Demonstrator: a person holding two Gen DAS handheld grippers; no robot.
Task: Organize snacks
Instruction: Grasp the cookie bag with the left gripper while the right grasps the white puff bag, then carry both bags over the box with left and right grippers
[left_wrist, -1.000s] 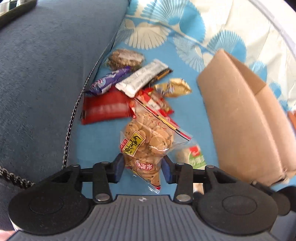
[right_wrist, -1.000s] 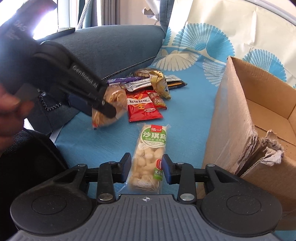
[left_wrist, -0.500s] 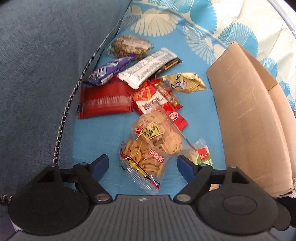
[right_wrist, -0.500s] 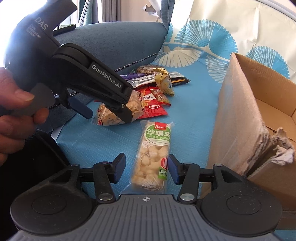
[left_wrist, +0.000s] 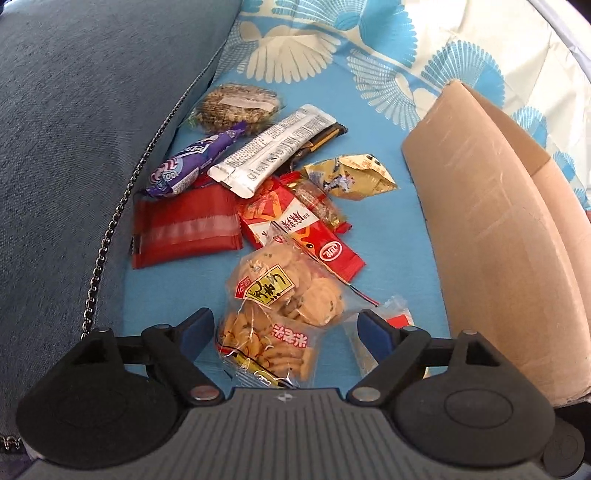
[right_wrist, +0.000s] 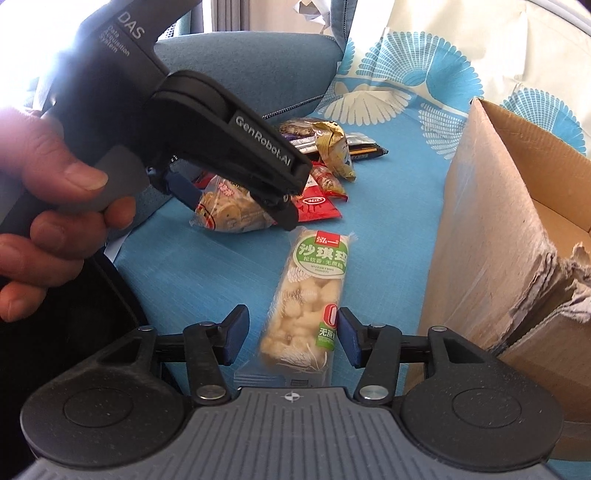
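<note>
Right hand-held gripper (right_wrist: 291, 338) sits spread around the sachima bar (right_wrist: 308, 299), pads not touching it; the bar runs lengthwise away up the frame, box (right_wrist: 480, 236) at right. Left hand-held gripper (left_wrist: 286, 328) is opening, cookie bag (left_wrist: 280, 314) loose between its jaws

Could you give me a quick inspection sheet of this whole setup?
Surface: blue patterned cloth.
Job's things: cookie bag; rice-puff bar; snack pile; open cardboard box, inside hidden.
Clutter: nothing seen.
Grippers: left gripper opening, jaws wide around the cookie bag, not pressing; right gripper open astride the bar's near end, pads apart from it.
Cables: none; a metal chain lies along the cushion edge.
Surroundings: grey-blue cushion; a hand holds the left gripper.
</note>
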